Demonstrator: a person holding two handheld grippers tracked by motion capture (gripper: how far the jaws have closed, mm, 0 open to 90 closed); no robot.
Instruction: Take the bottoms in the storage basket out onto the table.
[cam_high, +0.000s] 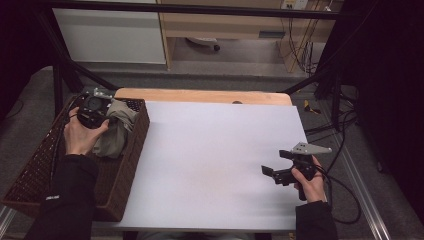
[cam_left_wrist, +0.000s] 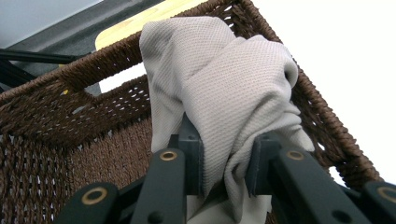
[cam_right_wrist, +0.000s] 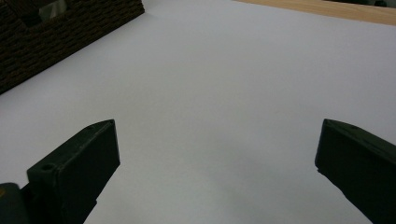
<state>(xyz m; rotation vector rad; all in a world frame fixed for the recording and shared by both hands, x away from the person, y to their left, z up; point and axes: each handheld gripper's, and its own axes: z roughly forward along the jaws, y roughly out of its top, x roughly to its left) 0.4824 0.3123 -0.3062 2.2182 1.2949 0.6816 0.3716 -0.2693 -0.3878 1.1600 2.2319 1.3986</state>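
A beige cloth (cam_high: 114, 131) lies bunched inside the brown wicker basket (cam_high: 131, 160) at the table's left. My left gripper (cam_high: 94, 111) is down in the basket, shut on a fold of the cloth (cam_left_wrist: 224, 93), which rises in a lump between its jaws. The basket's woven wall (cam_left_wrist: 56, 93) stands behind it. Over the white table surface (cam_high: 210, 150) at the right, my right gripper (cam_high: 272, 172) is held open with nothing between its jaws. The right gripper (cam_right_wrist: 217, 140) looks along the bare white surface toward the basket (cam_right_wrist: 56, 37).
A wooden strip (cam_high: 200, 95) runs along the table's far edge. Cables (cam_high: 345, 130) trail off the right side. Black frame bars (cam_high: 320, 75) stand at the back corners. The white surface between the basket and my right gripper is open room.
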